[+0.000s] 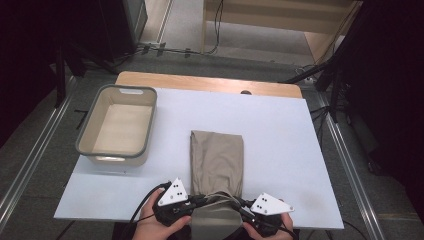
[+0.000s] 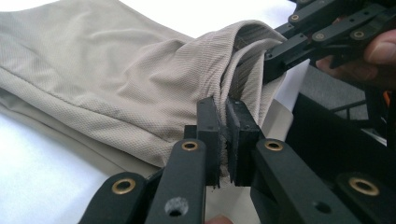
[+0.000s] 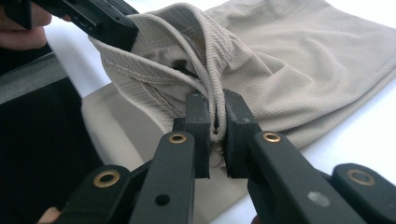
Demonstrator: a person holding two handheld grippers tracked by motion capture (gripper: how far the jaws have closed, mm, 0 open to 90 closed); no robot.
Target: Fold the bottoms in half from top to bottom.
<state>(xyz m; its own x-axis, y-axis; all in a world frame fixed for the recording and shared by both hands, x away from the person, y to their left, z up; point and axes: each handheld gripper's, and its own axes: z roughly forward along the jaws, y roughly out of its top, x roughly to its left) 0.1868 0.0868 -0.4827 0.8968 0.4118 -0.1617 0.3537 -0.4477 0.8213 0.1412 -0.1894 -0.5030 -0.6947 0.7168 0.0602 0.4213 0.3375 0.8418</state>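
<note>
Both tools, left tool point(image 2: 223, 140) and right tool point(image 3: 215, 135), are clamping the beige garment's point(image 1: 216, 157) near-edge end (folding seemingly half done); the basket point(image 1: 118, 124) is waiting empty.

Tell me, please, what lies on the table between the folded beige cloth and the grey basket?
Nothing lies there. In the high view, the white table is bare between the beige cloth and the grey basket.
</note>
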